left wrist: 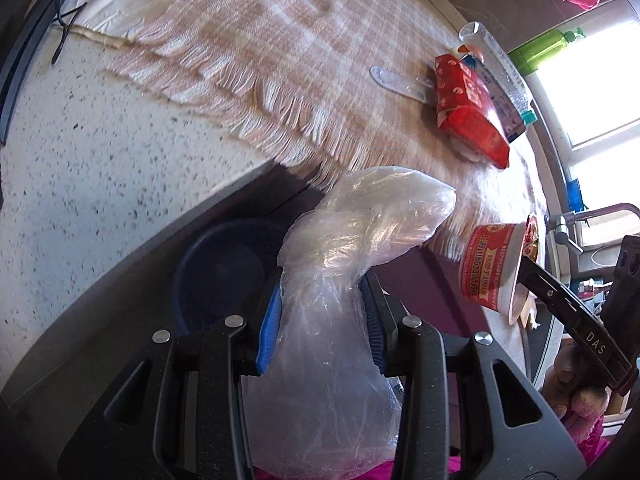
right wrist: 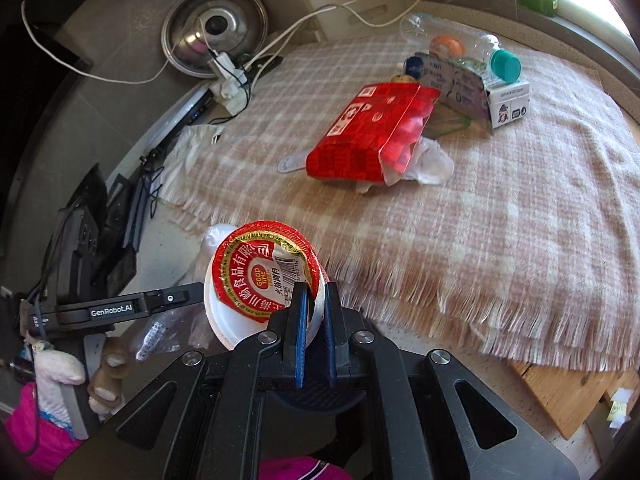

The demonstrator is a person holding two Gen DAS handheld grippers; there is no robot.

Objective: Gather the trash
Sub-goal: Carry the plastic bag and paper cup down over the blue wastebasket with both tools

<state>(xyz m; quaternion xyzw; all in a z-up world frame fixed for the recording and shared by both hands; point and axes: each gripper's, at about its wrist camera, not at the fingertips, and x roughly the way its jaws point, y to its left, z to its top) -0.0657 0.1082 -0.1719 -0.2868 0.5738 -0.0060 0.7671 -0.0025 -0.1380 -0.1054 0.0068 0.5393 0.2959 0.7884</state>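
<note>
Tools in both hands, each loaded.

Left tool: narrow setting, blue pads pressed on either side of a crumpled clear plastic bag. Neck of bag between the pads; bulged end past the fingertips, above the table edge. Below the bag, beside the table edge, a dark blue round bin; contents too dark to tell.

Right tool: almost fully closed, clamped on the rim of a red-and-white noodle cup. One pad on the foil-lid side, the other on the outer wall. Cup tilted on its side, lid partly peeled, clear of the table, just beside the bag in the left tool.

Remaining trash on the table, all on a pink-and-white checked fringed cloth, well apart from both tools:
- red carton, lying flat, open end with white wrapping spilling out;
- flat translucent plastic stick, partly under the red carton;
- white-and-blue carton, just behind the red carton;
- clear plastic bottle with teal cap, on its side, touching the white-and-blue carton.

Behind the cloth: steel pot lid against the wall, white cable trailing across.
</note>
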